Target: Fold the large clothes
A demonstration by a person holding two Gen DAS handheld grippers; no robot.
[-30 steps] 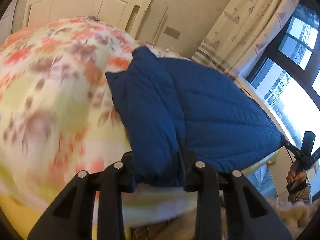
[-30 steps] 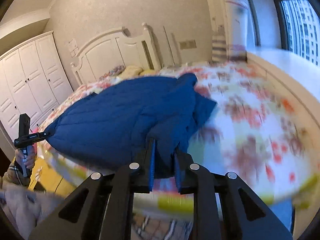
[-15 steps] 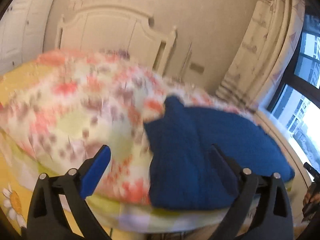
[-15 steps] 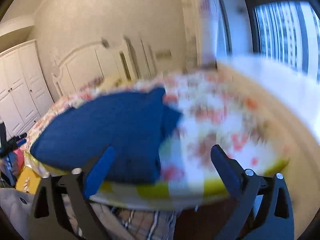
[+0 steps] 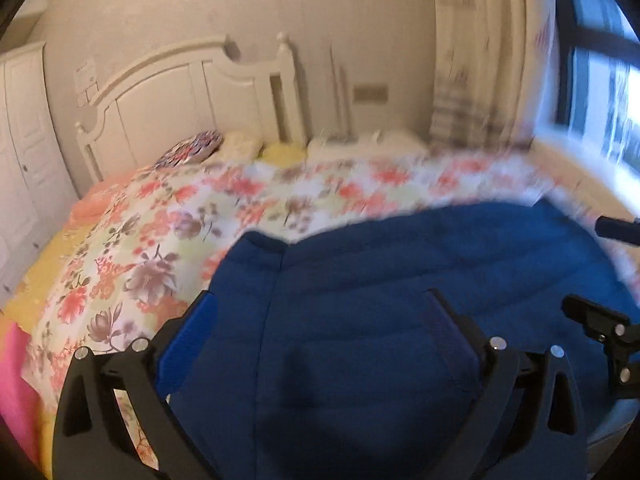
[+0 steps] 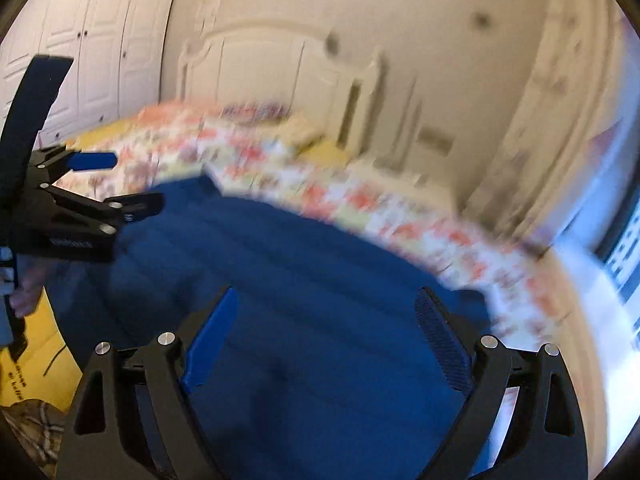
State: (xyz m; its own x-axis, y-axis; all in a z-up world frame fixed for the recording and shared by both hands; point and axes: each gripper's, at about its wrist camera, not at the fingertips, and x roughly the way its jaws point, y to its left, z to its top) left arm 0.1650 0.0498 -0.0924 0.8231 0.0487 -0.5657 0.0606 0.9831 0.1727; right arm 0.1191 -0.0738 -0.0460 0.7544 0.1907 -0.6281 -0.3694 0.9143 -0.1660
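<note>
Left hand-held gripper (image 5: 320, 336): fingers spread apart — nothing between them, above the blue quilted jacket (image 5: 400, 280).
Right hand-held gripper (image 6: 324, 332): fingers likewise apart, empty.
Jacket: lies on the floral bedspread (image 5: 160, 240), near the bed's foot.

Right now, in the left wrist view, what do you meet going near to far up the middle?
Left gripper → blue jacket → floral bedspread → pillows → headboard → wall.

Both wrist cameras look close over the blue quilted jacket (image 5: 400, 280) toward the shared headboard (image 5: 192, 92).
</note>
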